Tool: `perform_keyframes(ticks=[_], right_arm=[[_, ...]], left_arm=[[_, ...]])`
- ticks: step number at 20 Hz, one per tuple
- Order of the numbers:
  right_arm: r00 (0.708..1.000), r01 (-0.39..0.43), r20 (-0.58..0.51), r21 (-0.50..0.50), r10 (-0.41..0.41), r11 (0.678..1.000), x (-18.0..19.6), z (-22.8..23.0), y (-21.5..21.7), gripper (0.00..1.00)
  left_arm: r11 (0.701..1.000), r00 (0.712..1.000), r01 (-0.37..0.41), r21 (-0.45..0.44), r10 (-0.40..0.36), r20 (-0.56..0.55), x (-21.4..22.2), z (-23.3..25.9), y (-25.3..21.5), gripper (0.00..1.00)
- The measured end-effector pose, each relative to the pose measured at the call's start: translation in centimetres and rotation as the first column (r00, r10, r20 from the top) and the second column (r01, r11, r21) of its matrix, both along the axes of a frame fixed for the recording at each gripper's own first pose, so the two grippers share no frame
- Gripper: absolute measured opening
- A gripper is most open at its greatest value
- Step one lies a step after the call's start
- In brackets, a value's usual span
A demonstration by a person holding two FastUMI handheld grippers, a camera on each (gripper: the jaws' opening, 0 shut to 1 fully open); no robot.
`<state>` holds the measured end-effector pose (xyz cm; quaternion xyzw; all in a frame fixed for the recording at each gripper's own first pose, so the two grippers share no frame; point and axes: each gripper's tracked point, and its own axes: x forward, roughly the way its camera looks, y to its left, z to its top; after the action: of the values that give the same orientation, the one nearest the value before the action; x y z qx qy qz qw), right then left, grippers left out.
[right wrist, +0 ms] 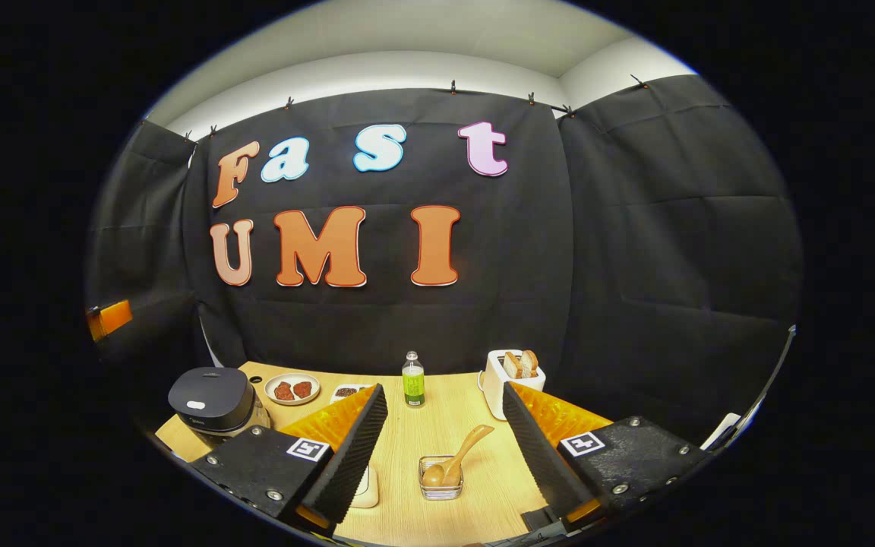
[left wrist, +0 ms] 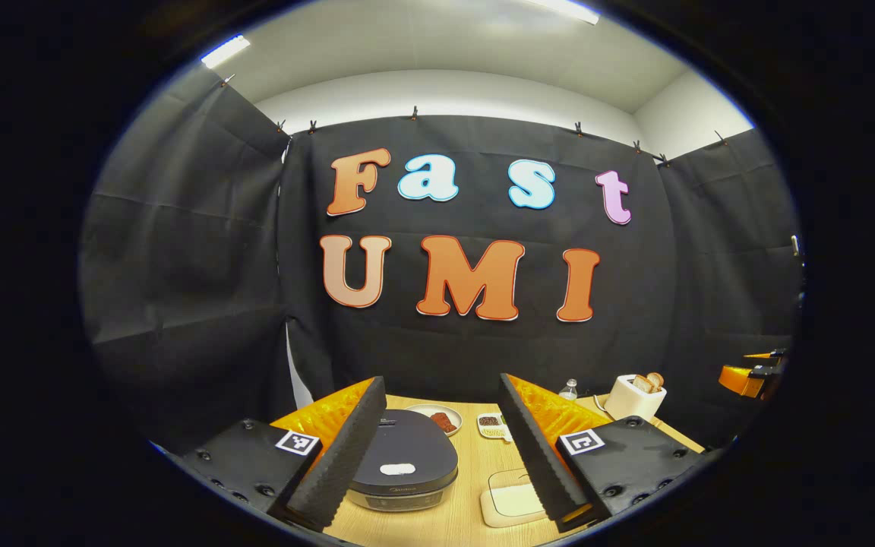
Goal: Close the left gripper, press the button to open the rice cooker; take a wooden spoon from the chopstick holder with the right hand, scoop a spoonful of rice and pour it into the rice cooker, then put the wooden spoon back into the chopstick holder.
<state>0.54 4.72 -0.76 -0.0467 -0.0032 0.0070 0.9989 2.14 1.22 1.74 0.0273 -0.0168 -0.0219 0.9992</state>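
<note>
The dark rice cooker [left wrist: 403,463] stands on the wooden table with its lid down and a white button [left wrist: 397,469] on top. My left gripper [left wrist: 441,520] hangs open above it, the cooker showing between the fingers. In the right gripper view the cooker [right wrist: 213,401] sits at the far left. A wooden spoon [right wrist: 459,454] rests bowl-down in a small clear glass holder [right wrist: 441,480], its handle leaning up to the right. My right gripper [right wrist: 441,518] is open just short of the holder and touches nothing.
Behind the cooker are a plate of red pieces [left wrist: 439,418] and a small white dish of dark grains [left wrist: 492,424]. A cream square pad [left wrist: 510,501] lies to the cooker's right. A green bottle [right wrist: 412,380] and a white toaster [right wrist: 512,380] with bread stand at the back.
</note>
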Motion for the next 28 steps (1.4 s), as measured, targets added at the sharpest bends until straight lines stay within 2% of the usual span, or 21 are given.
perform_keyframes(ticks=[1, 8, 10, 11, 14, 17, 18, 20, 24, 26, 28], right_arm=[[1.0, -0.002, -0.001, -0.001, 0.002, 1.0, -0.1, -0.1, 0.2, 0.95], [1.0, -0.017, 0.002, 0.007, 0.017, 1.0, -0.2, 0.2, 0.7, 0.95], [1.0, -0.017, 0.0, 0.007, 0.017, 1.0, -0.2, 0.1, 0.6, 0.95], [1.0, -0.02, -0.004, 0.006, 0.02, 1.0, -0.2, 0.0, 0.7, 0.95], [1.0, -0.013, -0.004, 0.0, 0.013, 1.0, -0.1, 0.1, 0.5, 0.95], [1.0, -0.01, -0.003, -0.003, 0.01, 1.0, 0.0, 0.0, 0.4, 0.95], [1.0, -0.013, -0.009, 0.001, 0.013, 1.0, 0.0, -0.1, 0.5, 0.95], [1.0, -0.012, -0.016, 0.008, 0.013, 1.0, 0.1, -0.2, 0.4, 0.95], [1.0, -0.001, -0.022, 0.004, 0.001, 1.0, 0.2, -0.6, -0.1, 0.95], [1.0, 0.005, -0.028, 0.008, -0.004, 1.0, 0.2, -0.8, -0.3, 0.95], [0.999, 0.009, -0.036, 0.011, -0.008, 1.0, 0.3, -1.0, -0.5, 0.95]], left_arm=[[1.0, 1.0, 0.003, 0.002, -0.003, -0.004, -0.1, -0.1, -0.2, 0.98], [1.0, 1.0, -0.004, 0.026, 0.005, -0.01, -0.4, -0.2, 0.1, 0.46], [0.999, 0.999, -0.044, 0.028, 0.044, -0.015, -0.6, -0.1, 1.0, 0.31], [0.998, 0.998, -0.056, 0.03, 0.057, -0.019, -0.4, -0.2, 1.7, 0.05], [1.0, 0.999, -0.02, 0.02, 0.021, -0.051, -0.2, -1.1, 0.7, 0.05], [0.999, 0.997, 0.008, 0.052, -0.003, -0.079, 0.4, -2.4, 1.0, 0.07], [0.999, 0.994, 0.025, 0.037, -0.021, -0.109, 0.9, -3.2, 0.6, 0.04], [0.999, 0.985, 0.048, -0.02, -0.05, -0.164, 1.9, -5.1, 0.2, 0.04], [0.999, 0.963, 0.031, -0.012, -0.033, -0.267, 4.6, -10.4, 1.8, 0.04], [0.998, 0.943, 0.013, -0.062, -0.033, -0.332, 5.8, -13.3, 2.3, 0.04], [0.998, 0.928, -0.018, -0.062, -0.006, -0.372, 7.3, -16.0, 3.4, 0.0]])
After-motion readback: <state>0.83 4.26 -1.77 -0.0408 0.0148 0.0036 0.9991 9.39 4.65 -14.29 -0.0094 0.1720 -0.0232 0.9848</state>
